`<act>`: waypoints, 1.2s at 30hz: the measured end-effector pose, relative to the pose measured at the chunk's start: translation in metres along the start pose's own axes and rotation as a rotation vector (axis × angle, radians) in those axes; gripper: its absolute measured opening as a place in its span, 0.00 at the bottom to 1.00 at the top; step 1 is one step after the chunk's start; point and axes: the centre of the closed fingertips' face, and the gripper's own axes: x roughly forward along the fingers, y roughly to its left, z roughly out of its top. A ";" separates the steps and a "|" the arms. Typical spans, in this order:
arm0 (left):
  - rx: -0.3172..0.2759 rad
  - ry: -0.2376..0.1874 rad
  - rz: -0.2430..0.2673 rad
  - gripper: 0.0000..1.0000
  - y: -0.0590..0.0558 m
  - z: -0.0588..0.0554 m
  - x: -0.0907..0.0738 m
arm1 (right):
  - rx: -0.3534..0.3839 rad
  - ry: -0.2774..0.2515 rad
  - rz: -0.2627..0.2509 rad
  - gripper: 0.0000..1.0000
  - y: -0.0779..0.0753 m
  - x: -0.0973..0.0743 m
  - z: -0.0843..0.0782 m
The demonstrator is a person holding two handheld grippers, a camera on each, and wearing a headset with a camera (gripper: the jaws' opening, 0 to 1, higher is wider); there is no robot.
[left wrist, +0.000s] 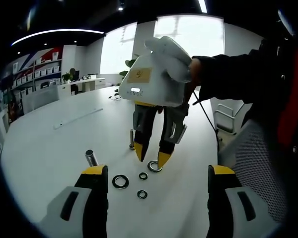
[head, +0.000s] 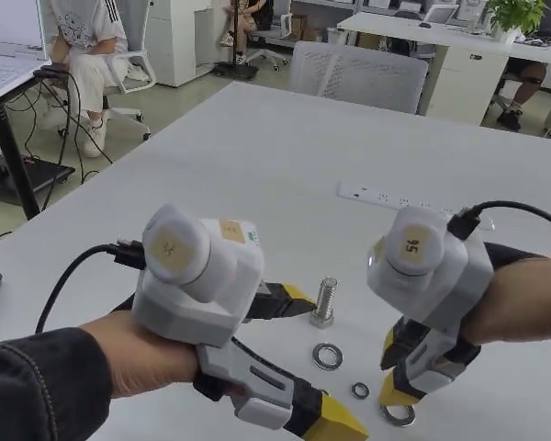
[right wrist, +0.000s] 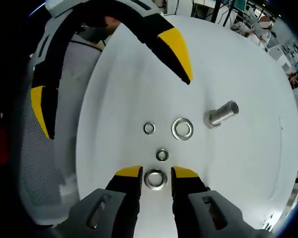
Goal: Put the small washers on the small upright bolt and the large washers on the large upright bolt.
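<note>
Washers (right wrist: 162, 154), flat shiny steel rings, lay hole-up on the table (right wrist: 238, 59), a large washer (right wrist: 155, 179) between the narrowly parted tips of the right gripper (right wrist: 155, 172), tilted down over it, the threaded bolt (right wrist: 221, 114) farther ahead standing upright on its head, the left gripper (left wrist: 159, 169) spread wide.

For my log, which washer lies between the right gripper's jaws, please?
The large washer framed by the right gripper; the other three washers lie beyond its tips.
</note>
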 end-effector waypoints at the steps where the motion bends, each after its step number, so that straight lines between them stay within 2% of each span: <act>1: 0.000 -0.001 0.000 0.82 0.000 0.000 0.000 | -0.003 -0.001 -0.001 0.25 0.000 0.001 0.002; 5: 0.001 -0.002 0.002 0.82 0.000 0.000 -0.001 | -0.014 -0.004 -0.003 0.24 0.001 0.008 0.009; 13: 0.003 -0.007 0.006 0.82 0.001 0.001 -0.003 | -0.016 0.003 -0.022 0.24 -0.005 0.017 0.010; 19: 0.001 -0.009 0.009 0.82 0.002 0.001 -0.004 | -0.025 0.019 -0.024 0.23 -0.005 0.025 0.009; 36: 0.000 -0.017 0.013 0.82 0.003 0.003 -0.004 | -0.032 0.034 -0.031 0.19 -0.007 0.031 0.003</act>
